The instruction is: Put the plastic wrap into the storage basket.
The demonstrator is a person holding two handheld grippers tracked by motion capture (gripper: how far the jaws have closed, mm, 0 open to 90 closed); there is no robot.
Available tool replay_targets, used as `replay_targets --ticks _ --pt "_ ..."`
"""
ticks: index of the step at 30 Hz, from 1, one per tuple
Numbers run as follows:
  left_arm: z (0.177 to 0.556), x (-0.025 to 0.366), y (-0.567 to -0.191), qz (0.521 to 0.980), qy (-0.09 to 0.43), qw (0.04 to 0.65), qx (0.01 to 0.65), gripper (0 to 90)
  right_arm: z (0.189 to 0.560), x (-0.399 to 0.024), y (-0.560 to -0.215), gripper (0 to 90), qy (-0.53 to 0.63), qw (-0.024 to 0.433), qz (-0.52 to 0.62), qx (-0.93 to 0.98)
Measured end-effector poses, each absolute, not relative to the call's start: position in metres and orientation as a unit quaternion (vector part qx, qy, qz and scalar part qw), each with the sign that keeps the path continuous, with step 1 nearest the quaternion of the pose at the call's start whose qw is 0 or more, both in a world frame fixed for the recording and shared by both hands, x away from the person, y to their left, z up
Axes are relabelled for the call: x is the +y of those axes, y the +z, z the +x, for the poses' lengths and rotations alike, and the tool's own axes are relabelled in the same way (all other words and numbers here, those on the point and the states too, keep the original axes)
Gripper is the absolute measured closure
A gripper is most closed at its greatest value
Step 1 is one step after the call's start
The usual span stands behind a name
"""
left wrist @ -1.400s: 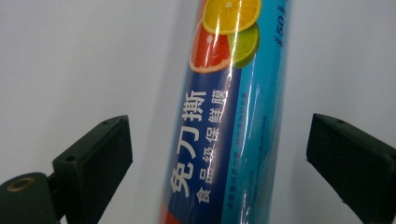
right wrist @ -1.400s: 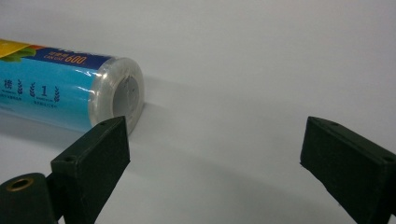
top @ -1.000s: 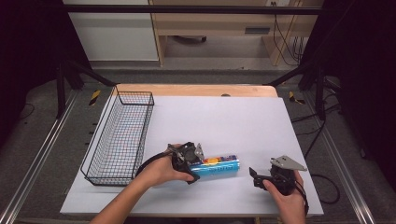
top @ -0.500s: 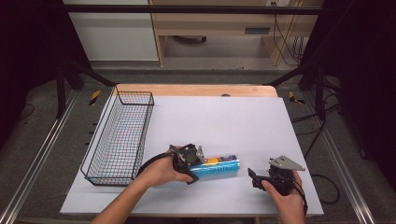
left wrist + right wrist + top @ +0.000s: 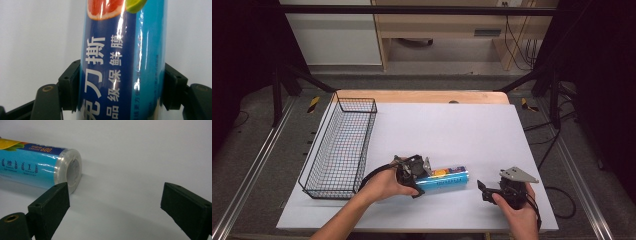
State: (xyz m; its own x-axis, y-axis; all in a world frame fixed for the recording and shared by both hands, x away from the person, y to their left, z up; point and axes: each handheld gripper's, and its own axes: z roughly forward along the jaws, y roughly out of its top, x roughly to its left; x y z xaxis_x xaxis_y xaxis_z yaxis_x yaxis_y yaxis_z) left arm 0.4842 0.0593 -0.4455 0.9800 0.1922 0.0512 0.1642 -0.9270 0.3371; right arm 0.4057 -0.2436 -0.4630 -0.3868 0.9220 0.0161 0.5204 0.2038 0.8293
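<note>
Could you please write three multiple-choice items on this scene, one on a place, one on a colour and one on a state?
1. Where does the wire basket stand?
A. at the table's left edge
B. at the table's right edge
C. on the floor

2. What is the main colour of the roll?
A. red
B. blue
C. black

3. How does the left gripper stand to the roll?
A. open, well apart from it
B. shut on it
C. resting on top of it

Answers: 1 A, the high view shows the basket on the white table at the left. 2 B, its wrapper is blue. 3 B, in the left gripper view both fingers press on the roll's sides.
</note>
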Motion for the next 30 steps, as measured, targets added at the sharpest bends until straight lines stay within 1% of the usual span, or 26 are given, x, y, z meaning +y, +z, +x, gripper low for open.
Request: replay_targets --ticks 6,11,15,30 --pt "0.482 0.060 -0.441 0.979 0.044 0.178 0.091 31.2 0.406 -0.244 -0.463 8.7 0.395 0.255 0.492 0.733" --pt "0.480 0.060 -0.437 0.980 0.051 0.172 0.084 31.4 0.405 -0.244 -0.463 8.8 0.396 0.253 0.494 0.732" --pt "0.479 0.060 -0.433 0.977 0.052 0.189 0.088 31.5 0.405 -0.244 -0.463 8.8 0.396 0.255 0.493 0.732" --pt "0.479 0.064 -0.390 0.962 0.072 0.242 0.104 31.6 0.405 -0.246 -0.463 8.7 0.396 0.255 0.495 0.730"
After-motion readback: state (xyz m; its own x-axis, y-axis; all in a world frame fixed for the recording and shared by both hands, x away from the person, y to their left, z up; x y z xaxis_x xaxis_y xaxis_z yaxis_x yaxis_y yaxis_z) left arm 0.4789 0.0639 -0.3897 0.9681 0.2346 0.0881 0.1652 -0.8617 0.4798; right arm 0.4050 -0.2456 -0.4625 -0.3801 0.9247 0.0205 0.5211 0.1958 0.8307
